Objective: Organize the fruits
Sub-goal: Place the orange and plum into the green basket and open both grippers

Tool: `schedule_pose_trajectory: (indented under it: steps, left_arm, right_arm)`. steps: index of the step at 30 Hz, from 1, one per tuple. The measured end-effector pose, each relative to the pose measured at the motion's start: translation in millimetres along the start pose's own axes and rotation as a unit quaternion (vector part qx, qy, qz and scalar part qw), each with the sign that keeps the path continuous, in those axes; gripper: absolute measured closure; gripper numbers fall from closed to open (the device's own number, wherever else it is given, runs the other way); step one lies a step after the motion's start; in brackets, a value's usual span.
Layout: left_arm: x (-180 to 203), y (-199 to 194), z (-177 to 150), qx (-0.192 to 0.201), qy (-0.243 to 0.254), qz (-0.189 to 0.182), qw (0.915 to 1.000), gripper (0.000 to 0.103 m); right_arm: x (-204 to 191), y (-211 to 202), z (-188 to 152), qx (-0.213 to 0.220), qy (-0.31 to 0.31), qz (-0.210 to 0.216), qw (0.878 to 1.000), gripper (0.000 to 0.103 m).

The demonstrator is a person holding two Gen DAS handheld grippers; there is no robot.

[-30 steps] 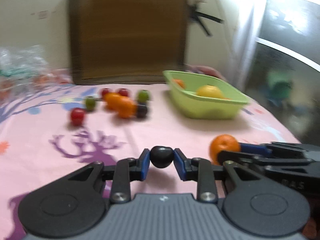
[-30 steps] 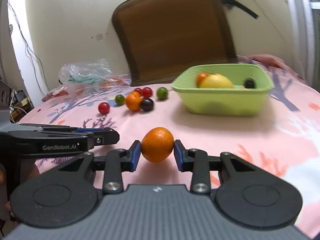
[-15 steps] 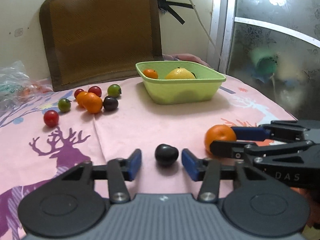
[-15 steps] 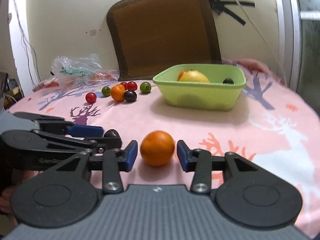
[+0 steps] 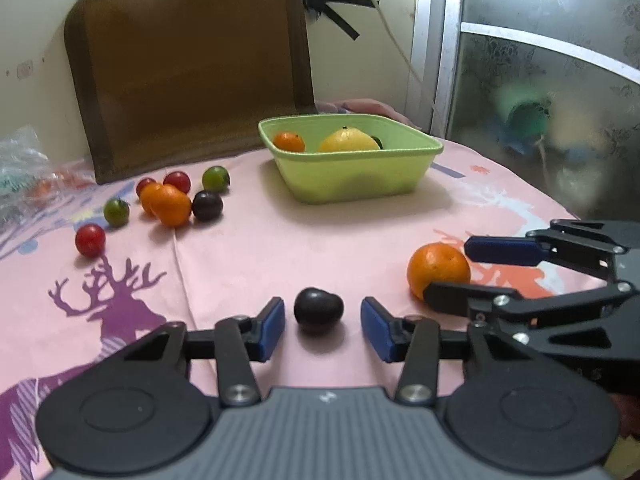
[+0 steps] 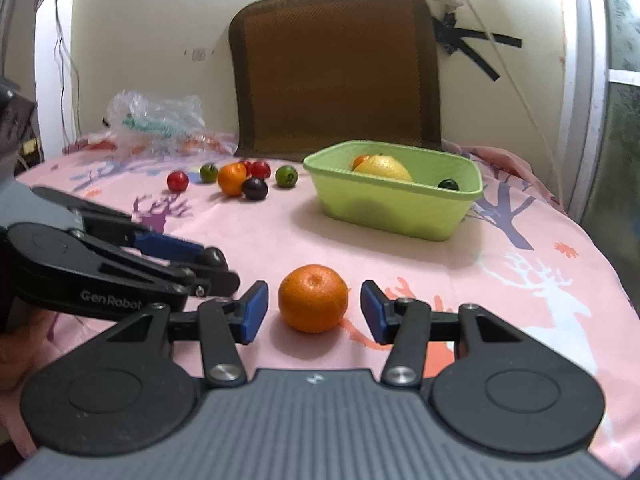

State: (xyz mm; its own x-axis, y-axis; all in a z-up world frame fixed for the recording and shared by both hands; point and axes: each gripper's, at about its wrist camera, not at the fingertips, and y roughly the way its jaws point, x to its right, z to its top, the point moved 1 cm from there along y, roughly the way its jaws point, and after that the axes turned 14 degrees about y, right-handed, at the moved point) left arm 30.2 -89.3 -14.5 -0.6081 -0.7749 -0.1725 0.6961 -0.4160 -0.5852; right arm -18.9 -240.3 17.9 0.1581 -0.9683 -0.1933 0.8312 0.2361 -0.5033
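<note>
A dark plum lies on the pink cloth between the blue pads of my open left gripper, touching neither pad. An orange rests on the cloth between the pads of my open right gripper, also free. In the left wrist view that orange sits to the right, with the right gripper around it. A green bowl stands further back holding a small orange, a yellow fruit and a dark fruit.
Several loose fruits lie at the back left: red tomato, green tomato, orange, dark plum. A brown chair back rises behind the table. A clear plastic bag lies at the far left.
Both grippers have opened and set their fruits down: the plum and the orange now rest on the cloth between spread pads. Both grippers were shut on them a second ago.
</note>
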Motion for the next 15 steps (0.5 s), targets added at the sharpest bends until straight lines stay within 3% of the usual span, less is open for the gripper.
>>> schedule_pose_trajectory:
  steps: [2,5,11,15]
  left_arm:
    - [0.8,0.1,1.0,0.002,0.005,0.002,1.0000,0.075]
    - [-6.1,2.0,10.0,0.003,-0.003,-0.017,0.9998,0.076]
    - [-26.5,7.7,81.3,0.054,0.010,-0.011,0.9984,0.076]
    - [-41.2,41.9,123.0,0.063,0.004,-0.009,0.9980,0.076]
  right_arm:
    - [-0.6,6.0,-1.9,-0.015,-0.008,0.001,1.000,0.061]
    - [-0.3,5.3,2.0,-0.005,-0.012,0.010,1.000,0.061]
    - [15.4,7.2,46.7,0.072,0.011,0.012,0.997,0.061]
    - [46.6,31.3,81.3,0.103,0.056,-0.002,0.993,0.061]
